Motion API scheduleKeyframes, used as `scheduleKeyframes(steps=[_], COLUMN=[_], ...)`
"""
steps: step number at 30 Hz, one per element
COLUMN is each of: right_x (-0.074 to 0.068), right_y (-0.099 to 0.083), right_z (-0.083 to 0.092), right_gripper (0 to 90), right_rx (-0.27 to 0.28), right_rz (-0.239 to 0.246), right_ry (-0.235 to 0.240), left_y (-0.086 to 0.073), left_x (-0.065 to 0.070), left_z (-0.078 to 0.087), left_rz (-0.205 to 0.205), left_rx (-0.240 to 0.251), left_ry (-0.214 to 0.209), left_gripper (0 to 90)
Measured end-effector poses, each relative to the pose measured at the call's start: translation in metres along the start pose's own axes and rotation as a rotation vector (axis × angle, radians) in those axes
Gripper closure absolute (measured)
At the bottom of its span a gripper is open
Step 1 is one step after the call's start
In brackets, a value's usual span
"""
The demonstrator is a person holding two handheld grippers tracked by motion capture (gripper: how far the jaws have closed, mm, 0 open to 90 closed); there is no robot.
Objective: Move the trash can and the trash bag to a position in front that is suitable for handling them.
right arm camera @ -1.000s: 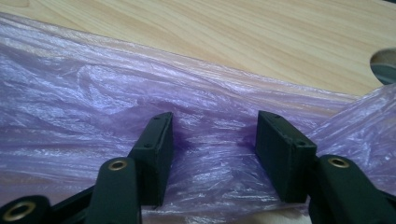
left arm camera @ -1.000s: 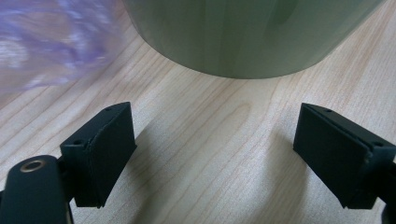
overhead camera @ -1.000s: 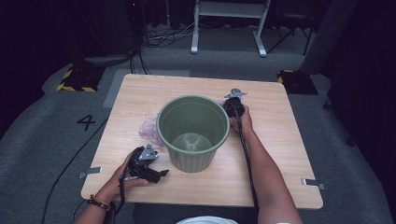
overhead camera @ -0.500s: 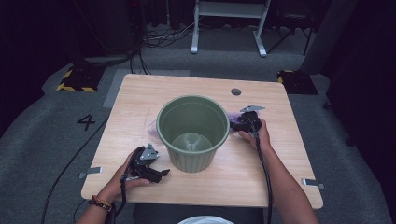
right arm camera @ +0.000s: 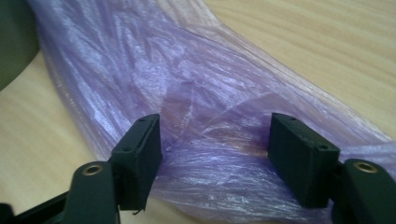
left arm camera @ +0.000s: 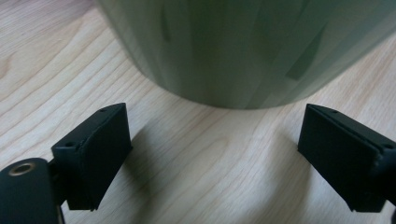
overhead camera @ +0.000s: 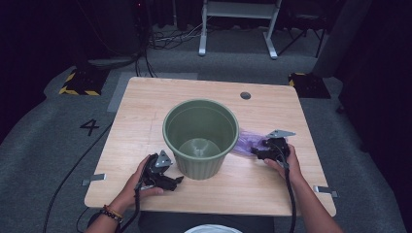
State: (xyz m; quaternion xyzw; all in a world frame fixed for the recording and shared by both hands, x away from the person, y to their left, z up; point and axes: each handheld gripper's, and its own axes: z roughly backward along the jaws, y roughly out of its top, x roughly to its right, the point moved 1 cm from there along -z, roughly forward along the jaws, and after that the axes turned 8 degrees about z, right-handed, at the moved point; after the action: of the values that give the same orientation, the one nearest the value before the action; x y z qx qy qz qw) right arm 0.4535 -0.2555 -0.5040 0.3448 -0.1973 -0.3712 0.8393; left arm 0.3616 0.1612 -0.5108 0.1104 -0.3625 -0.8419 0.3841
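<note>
Now, left claw (overhead camera: 176, 181): jaws wide, nothing between them, resting at the near-left foot of the bin.
Bin: round olive-green plastic bin (overhead camera: 200, 137), upright mid-counter (overhead camera: 145, 102).
Bag: thin crumpled purple plastic bag (overhead camera: 248, 143), lying right of the bin.
Right claw (overhead camera: 257, 152): jaws just been opening, standing apart astride the bag's near end.

The green bin (overhead camera: 200, 138) hides where the purple plastic bag (overhead camera: 248, 143) ends.

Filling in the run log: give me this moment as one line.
left gripper: open, beside green bin | right gripper: jaws just opening, purple plastic bag between them, ungripped | bag: on table, right of bin
</note>
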Motion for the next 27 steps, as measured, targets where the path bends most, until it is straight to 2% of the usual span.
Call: scheduleKeyframes(steps=[4,6,10,12,16,19,21,24,26,27], right_x=[-0.008,-0.012,-0.019,-0.02,-0.02,-0.013,-0.006,0.009,0.015,0.022], right_y=[-0.007,-0.008,-0.006,-0.005,-0.002,0.0,0.001,-0.001,-0.003,-0.006], right_z=[0.017,0.029,0.053,0.064,0.078,0.088,0.089,0.082,0.076,0.069], right_gripper=[27.7,26.4,23.1,22.2,23.4,30.9,41.8,48.0,48.9,47.9], right_rx=[0.002,0.038,0.074,0.104,0.135,0.178,0.2,0.183,0.175,0.159], right_rz=[0.041,0.069,0.136,0.168,0.2,0.223,0.247,0.249,0.248,0.228], right_ry=[-0.009,0.001,-0.018,0.007,-0.004,0.006,-0.004,-0.037,-0.03,-0.028], left_y=[0.002,0.002,0.003,0.004,0.005,0.007,0.008,0.012,0.015,0.016], left_x=[0.001,0.001,0.002,0.002,0.002,0.001,0.001,0.001,0.001,0.001], left_z=[-0.002,-0.003,-0.004,-0.005,-0.006,-0.008,-0.009,-0.013,-0.015,-0.017], left_rz=[0.004,0.004,0.01,0.007,0.003,0.004,0.005,0.009,0.009,0.012], left_rx=[-0.005,-0.005,-0.011,-0.008,-0.017,-0.021,-0.029,-0.026,-0.026,-0.026], left_ry=[0.007,0.009,0.015,0.007,0.008,0.011,0.01,0.008,0.01,0.013], left_gripper=[7.0,6.3,4.6,4.4,3.5,2.1,0.1,0.0,0.0,0.0])
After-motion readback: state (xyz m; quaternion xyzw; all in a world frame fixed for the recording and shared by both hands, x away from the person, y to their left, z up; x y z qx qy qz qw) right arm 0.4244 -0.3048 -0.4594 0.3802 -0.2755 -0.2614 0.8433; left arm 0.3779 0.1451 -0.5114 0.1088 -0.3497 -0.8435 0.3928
